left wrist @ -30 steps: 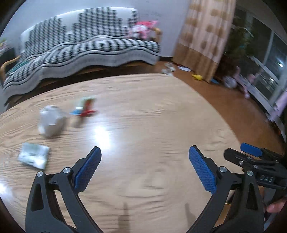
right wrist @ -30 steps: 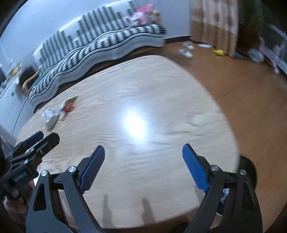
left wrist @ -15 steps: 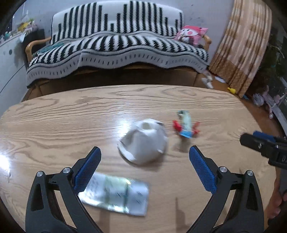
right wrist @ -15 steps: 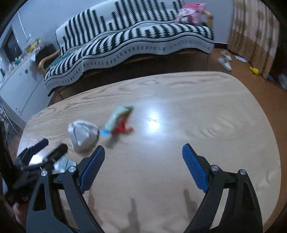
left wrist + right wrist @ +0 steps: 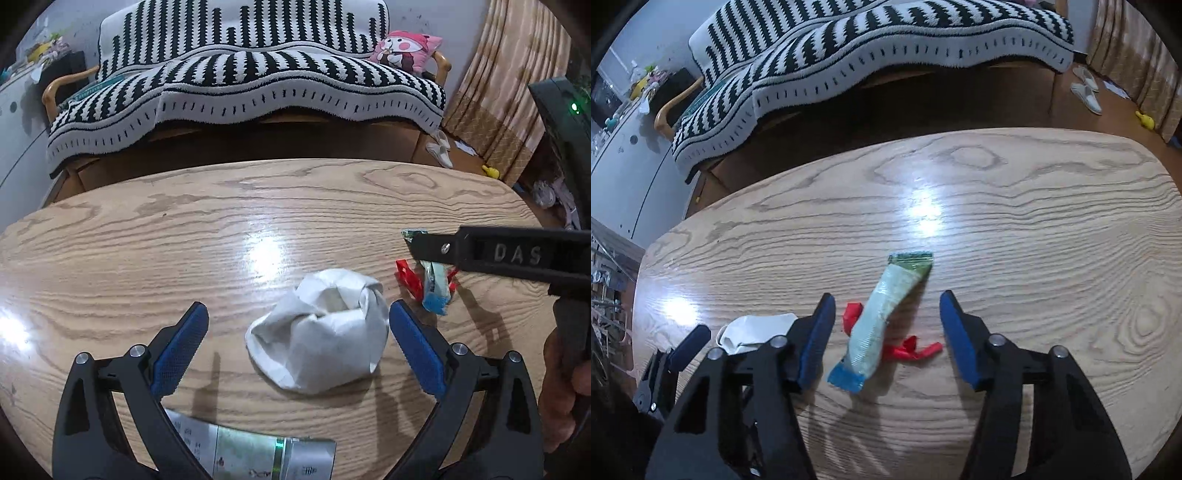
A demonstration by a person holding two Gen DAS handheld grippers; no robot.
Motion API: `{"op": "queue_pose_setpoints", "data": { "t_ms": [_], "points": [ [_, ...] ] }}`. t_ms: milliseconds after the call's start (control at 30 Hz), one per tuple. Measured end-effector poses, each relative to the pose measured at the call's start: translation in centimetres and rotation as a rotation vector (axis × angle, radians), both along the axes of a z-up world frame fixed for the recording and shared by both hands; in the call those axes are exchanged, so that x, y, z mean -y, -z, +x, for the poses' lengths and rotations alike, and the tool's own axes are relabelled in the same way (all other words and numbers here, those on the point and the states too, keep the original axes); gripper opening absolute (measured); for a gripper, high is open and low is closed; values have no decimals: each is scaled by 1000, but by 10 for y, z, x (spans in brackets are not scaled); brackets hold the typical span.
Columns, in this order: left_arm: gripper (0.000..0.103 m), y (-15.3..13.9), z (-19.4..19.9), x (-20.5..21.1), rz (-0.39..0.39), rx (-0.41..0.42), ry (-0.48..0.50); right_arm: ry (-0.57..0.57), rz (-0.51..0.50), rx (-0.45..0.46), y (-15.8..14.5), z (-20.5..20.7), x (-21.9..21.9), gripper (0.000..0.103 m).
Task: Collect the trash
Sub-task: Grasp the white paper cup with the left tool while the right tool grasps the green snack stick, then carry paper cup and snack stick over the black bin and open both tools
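- Wooden table (image 5: pixel 147 251) is filling the left wrist view; the left gripper (image 5: pixel 295 328) is gaping wide and holding nothing, with the crumpled tissue (image 5: pixel 321 328) sitting at lower centre between its fingers. Better to lower further before squeezing.
- Right wrist view: the right gripper (image 5: pixel 884 332), jaws just been closing, is straddling the green wrapper (image 5: pixel 886 314) at centre without pinching it. Centre on it and keep clear of the red scrap (image 5: pixel 912 349).

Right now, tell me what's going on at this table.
A person is clearing trash off the wooden table with a gripper in each hand. The left gripper is open around a crumpled white tissue, not yet pinching it. The right gripper has just been closing around a long green snack wrapper lying over a red scrap, pads still clear. A flat silver packet waits nearby.
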State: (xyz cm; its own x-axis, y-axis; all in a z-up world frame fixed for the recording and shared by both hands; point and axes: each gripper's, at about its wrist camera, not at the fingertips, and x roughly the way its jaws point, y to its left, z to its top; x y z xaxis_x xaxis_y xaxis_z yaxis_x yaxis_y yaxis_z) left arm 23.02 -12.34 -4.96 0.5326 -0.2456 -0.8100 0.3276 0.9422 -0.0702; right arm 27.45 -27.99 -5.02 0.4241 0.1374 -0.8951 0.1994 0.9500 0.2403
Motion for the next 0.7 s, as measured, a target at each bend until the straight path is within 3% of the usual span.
{"op": "queue_pose_setpoints", "data": {
  "t_ms": [33, 100, 200, 333, 500, 700],
  "points": [
    [95, 0, 1, 1, 9, -3, 0, -6, -2, -3, 1, 1, -2, 40],
    [94, 2, 3, 2, 3, -16, -6, -8, 3, 5, 0, 1, -3, 31],
    [78, 2, 1, 3, -2, -8, 8, -29, 8, 8, -1, -1, -6, 19],
    [65, -2, -4, 2, -11, 3, 8, -26, 4, 37, -7, -8, -5, 14],
    [63, -10, -13, 1, -10, 17, -14, -19, 22, 95, -30, -29, 7, 14],
    [63, -34, -39, 3, -35, 27, -18, -31, 1, 148, -54, -99, 32, 14]
  ]
}}
